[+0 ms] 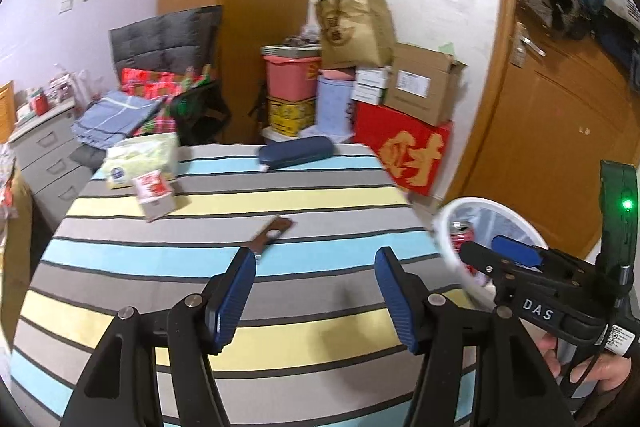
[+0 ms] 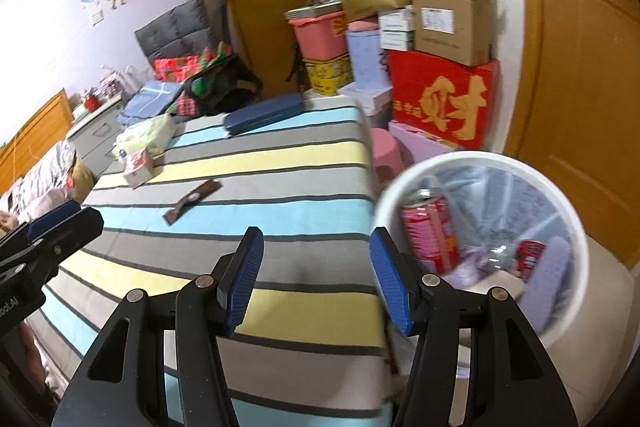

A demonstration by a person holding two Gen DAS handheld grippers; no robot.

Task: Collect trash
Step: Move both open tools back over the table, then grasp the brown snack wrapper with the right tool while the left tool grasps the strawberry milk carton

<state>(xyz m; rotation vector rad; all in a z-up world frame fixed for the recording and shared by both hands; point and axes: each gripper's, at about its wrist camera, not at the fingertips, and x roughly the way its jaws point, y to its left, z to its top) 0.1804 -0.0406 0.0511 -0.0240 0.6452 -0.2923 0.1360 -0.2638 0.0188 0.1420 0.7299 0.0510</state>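
Hovering over striped cloth | left tongs, right tongs parted, empty | round white bin

The tablecloth is striped in grey, light blue and pale yellow, with thin dark lines between the bands. On it lie a brown wrapper, a navy case at the far edge, a red-and-white carton and a pale green tissue pack to the left. The white bin on the right holds red cans. Beyond stands a red box with gold lettering. Both grippers' pads are blue on black arms.
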